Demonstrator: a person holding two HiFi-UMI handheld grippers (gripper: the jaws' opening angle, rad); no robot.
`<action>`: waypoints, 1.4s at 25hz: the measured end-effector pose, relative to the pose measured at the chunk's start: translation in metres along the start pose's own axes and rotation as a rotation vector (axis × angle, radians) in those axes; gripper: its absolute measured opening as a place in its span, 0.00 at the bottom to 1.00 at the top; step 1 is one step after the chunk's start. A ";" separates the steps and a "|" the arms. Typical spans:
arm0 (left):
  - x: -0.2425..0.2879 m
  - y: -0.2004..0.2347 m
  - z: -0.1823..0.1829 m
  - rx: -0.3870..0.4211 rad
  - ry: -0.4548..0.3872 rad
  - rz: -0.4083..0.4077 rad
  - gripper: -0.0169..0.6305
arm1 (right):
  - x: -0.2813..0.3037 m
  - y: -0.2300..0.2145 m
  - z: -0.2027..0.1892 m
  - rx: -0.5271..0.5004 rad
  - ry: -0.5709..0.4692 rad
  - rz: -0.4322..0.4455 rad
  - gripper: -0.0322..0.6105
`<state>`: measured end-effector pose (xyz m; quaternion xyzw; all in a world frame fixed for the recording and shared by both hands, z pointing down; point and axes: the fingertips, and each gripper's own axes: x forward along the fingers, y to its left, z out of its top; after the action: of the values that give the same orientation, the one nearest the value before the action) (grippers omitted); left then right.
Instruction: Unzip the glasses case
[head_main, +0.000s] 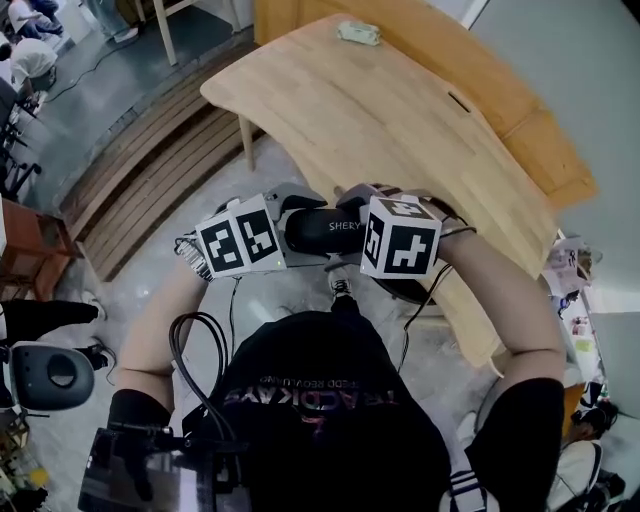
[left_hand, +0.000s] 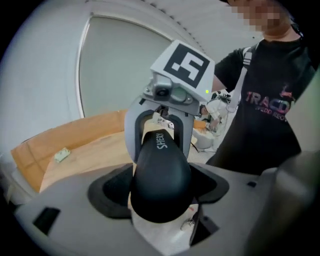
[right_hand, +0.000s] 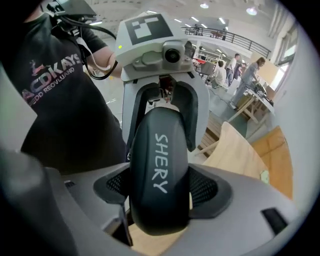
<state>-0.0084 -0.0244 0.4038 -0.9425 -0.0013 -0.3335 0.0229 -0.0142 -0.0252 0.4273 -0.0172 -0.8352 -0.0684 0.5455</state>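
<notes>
The case (head_main: 325, 228) hangs in the air between the two grippers, clear of the table (head_main: 400, 110), which lies beyond them. Its long axis runs straight from one gripper to the other. Each gripper faces the other and looks along the case end-on, with one rounded end between its own jaws and the lettered face up.

The right gripper (right_hand: 161, 187) has its jaws closed on its end of the case, with the mesh pads against both flanks. Judging by that, it is the one carrying the case.

The left gripper (left_hand: 161, 189) stands at full spread. The other end of the case sits between its jaws and nearly fills the gap. A thin pale sliver shows along one side, so the pads flank the case and do not seem to squeeze it.

A small metal piece, probably the zip pull (left_hand: 188, 223), dangles just under that end, close to the jaw on the view's right. The seam itself is out of sight on the underside and flanks, so how much of the zip is undone cannot be told.

The coming move turns on that pull. It lies low and to one side of the left gripper's opening and well away from the right gripper, so the left is the nearer hand. The left would likely need to dip and pinch the pull, then draw it round the seam along the long axis while the right holds the case steady. The likely risk is the jaws closing on the case's body and missing the pull.
</notes>
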 end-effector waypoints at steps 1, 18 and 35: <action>0.003 -0.003 -0.001 0.010 0.017 -0.017 0.56 | 0.001 0.001 -0.001 -0.016 0.015 0.002 0.58; -0.026 0.023 0.011 -0.240 -0.214 -0.006 0.54 | -0.044 -0.035 0.024 -0.027 -0.291 -0.232 0.61; -0.046 0.068 -0.017 -0.423 -0.173 0.072 0.54 | -0.043 -0.034 0.030 0.112 -0.487 -0.809 0.37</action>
<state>-0.0542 -0.0923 0.3852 -0.9509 0.1005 -0.2431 -0.1633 -0.0272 -0.0532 0.3727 0.3234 -0.8807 -0.2240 0.2637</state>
